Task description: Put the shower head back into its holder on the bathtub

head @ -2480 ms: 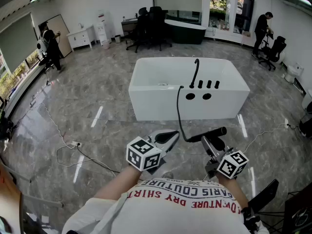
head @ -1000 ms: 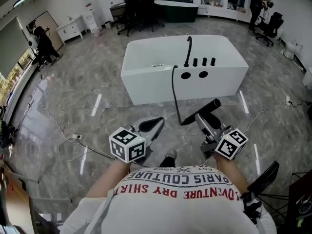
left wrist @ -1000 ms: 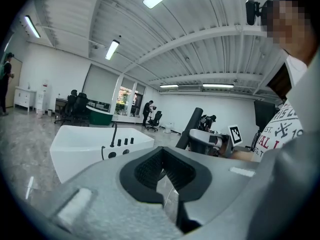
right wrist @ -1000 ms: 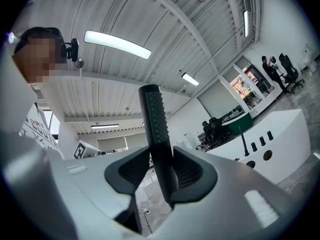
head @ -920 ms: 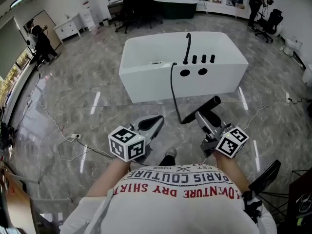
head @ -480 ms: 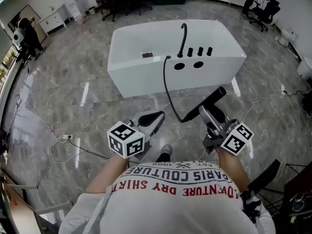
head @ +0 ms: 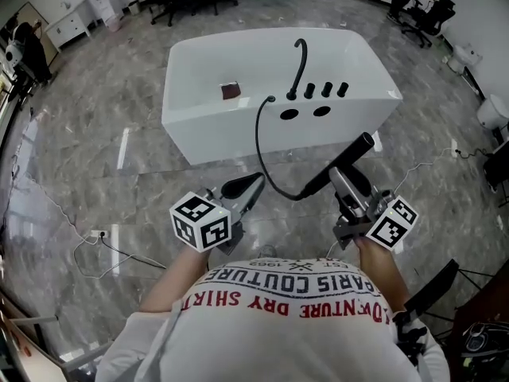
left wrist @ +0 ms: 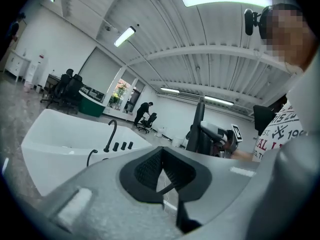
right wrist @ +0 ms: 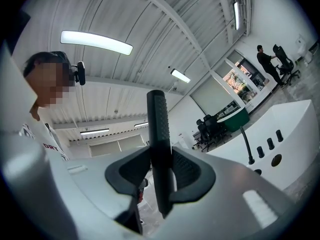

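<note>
The black stick-shaped shower head (head: 343, 161) stands clamped between the pads of my right gripper (head: 344, 180), whose jaws are closing a little on it. In the right gripper view the shower head (right wrist: 158, 134) rises upright out of the right gripper (right wrist: 161, 173). Its black hose (head: 260, 142) curves back to the white bathtub (head: 188, 82). Two dark holder holes (head: 289, 114) sit in the tub's near ledge beside the curved faucet (head: 299, 60). My left gripper (head: 251, 185) is shut and empty, pointing at the tub; nothing lies between the left gripper (left wrist: 163, 173) pads.
Black knobs (head: 326, 90) line the ledge. A small reddish block (head: 231, 90) lies inside the tub. Grey marble floor (head: 95, 157) surrounds it, with a cable (head: 91, 245) at the left. Office chairs (head: 421, 14) and a person stand far back.
The person has walked toward the bathtub, which now looms larger and nearer. Both grippers have moved forward with it, the right still carrying the shower head.
</note>
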A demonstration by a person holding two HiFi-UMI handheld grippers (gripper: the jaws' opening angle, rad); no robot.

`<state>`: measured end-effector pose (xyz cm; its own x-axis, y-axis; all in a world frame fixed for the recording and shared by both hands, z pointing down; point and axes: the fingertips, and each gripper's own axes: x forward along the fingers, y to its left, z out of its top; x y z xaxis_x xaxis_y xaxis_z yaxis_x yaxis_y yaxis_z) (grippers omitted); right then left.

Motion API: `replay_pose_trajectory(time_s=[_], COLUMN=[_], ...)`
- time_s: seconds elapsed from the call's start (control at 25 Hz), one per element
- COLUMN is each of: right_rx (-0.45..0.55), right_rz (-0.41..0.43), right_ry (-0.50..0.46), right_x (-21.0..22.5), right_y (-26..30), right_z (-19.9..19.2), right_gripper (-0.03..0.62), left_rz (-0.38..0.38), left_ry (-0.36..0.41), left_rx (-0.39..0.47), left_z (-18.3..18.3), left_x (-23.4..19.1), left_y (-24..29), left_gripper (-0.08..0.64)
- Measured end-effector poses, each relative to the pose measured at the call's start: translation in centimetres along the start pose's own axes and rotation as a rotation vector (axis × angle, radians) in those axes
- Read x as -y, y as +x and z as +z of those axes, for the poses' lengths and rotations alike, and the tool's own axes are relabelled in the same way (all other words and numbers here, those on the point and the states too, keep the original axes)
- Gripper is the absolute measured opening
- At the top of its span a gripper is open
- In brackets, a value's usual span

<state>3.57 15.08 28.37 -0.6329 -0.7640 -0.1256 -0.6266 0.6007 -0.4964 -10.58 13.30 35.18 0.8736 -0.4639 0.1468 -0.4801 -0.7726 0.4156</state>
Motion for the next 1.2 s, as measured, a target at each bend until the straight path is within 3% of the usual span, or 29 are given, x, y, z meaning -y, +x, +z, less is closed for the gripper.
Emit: replay_pose_trajectory(time_s=[0.24,0.48,0.68,1.0,1.2], right_rx=[0.019,0.044,0.067,0.045,0.045], right_rz=[-0.006,-0.039,-0.051,0.019,0.081], right_ry=[-0.012,-0.046,0.004,-0.011,0.018], right_x=[1.8,3.0,4.0,6.8,9.8], right_y=[3.9,5.2,5.7,7.4,10.2], right_z=[2.1,3.7,3.8,6.3,7.9], right_gripper=[0.132,0.129,0.129,0.127,0.126], left_rz=[-0.034,-0.07,-0.011,-0.021,0.021], left_ry=[0.089,0.054,0.08,0.193,0.137], left_rx=[-0.046,-0.045,-0.005,-0.11,-0.168], left_z=[1.4,2.1,2.7,2.0,1.1], left_x=[-3.7,-5.8,-6.9,-5.6,-8.5], left_y=[2.5,3.7,3.3,6.4,9.0], left_gripper=[0.002,0.002,0.002,0.002,0.003])
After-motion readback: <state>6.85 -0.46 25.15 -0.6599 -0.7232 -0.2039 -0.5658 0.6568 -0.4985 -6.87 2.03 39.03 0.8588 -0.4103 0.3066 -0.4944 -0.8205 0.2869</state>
